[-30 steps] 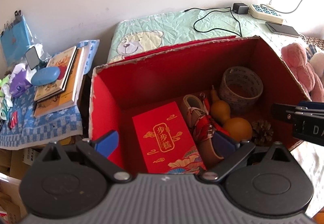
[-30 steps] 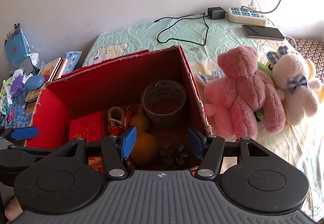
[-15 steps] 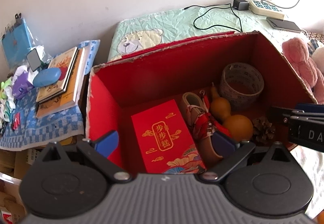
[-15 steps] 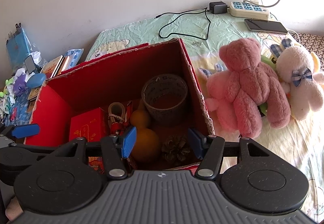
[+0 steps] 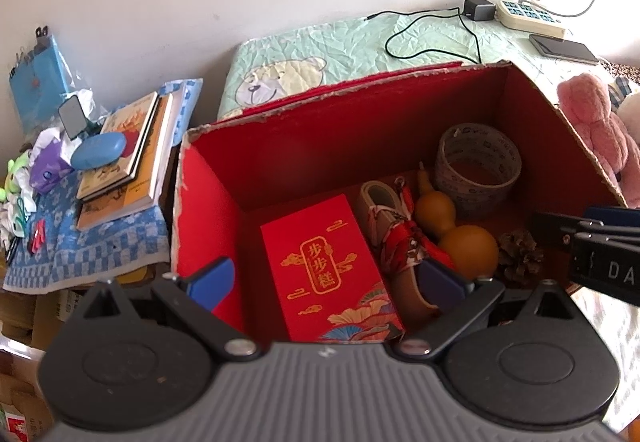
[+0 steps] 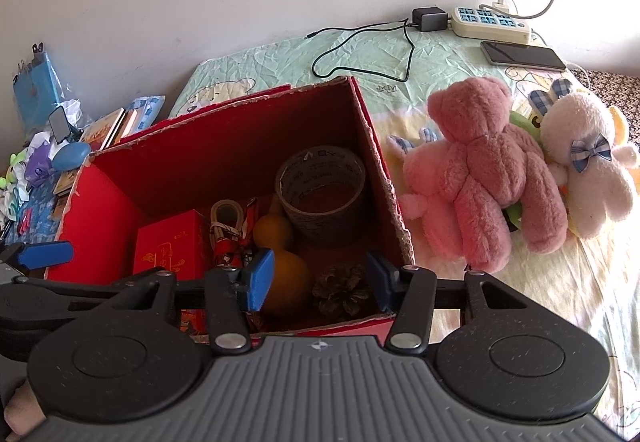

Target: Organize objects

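An open red cardboard box (image 5: 208, 210) (image 6: 100, 210) stands on the bed. Inside lie a red gift carton (image 5: 324, 266) (image 6: 168, 246), a small patterned shoe (image 5: 394, 238) (image 6: 228, 226), an orange gourd (image 5: 456, 230) (image 6: 280, 254), a tape roll (image 5: 478, 166) (image 6: 320, 194) and a pine cone (image 5: 520, 256) (image 6: 340, 290). My left gripper (image 5: 326, 278) (image 6: 44, 254) hangs open over the box's left half, above the carton. Over the near right corner my right gripper (image 6: 320, 278) (image 5: 592, 230) is closing its jaws; they grip nothing, with the gourd and pine cone below them.
A pink teddy bear (image 6: 480, 178) (image 5: 596, 130) and a white plush rabbit (image 6: 588, 162) lie right of the box. At the back are a black cable (image 6: 360, 50), a power strip (image 6: 492, 24) and a phone (image 6: 520, 56). Books (image 5: 128, 154) and clutter fill the side table on the left.
The right gripper's fingers have drawn slightly closer together. Both hands and the things in the box stay where they were.
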### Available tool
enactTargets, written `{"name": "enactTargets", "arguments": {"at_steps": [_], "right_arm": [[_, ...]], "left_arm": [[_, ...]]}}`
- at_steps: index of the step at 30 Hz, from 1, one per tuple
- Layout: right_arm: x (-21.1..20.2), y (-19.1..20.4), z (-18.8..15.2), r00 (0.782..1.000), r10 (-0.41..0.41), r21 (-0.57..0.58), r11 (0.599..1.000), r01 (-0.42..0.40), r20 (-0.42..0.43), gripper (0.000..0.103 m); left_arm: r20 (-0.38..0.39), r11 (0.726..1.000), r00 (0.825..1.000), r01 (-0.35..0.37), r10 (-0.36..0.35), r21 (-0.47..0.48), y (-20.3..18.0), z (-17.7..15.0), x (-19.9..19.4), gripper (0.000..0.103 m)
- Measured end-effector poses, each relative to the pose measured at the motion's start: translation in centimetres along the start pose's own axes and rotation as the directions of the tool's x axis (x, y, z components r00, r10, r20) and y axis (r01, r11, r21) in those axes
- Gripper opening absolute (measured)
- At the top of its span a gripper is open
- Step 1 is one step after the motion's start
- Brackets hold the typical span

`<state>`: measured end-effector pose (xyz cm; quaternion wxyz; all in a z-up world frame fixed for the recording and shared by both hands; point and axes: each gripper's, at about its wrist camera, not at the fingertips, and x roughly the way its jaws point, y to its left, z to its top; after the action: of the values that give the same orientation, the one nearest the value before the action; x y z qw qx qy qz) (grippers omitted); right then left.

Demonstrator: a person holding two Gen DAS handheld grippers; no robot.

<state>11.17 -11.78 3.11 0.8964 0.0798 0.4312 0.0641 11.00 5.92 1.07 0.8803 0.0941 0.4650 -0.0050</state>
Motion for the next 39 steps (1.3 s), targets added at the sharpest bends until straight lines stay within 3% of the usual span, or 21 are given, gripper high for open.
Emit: {"name": "enactTargets", "arguments": {"at_steps": [25, 39], "right_arm": [[-0.4, -1.0, -0.4, 0.999, 0.035, 0.065, 0.997, -0.036, 0.021, 0.049], [-0.4, -0.9, -0.5, 0.999, 0.03, 0.036, 0.999, -0.031, 0.032, 0.05]], "left_arm": [[-0.026, 1.0, 1.0, -0.013, 0.012, -0.015, 0.0, -1.2, 0.6, 0.1], [-0.031, 1.0, 0.999, -0.014, 0.013, -0.026, 0.1, -1.2, 0.7, 0.1]]}}
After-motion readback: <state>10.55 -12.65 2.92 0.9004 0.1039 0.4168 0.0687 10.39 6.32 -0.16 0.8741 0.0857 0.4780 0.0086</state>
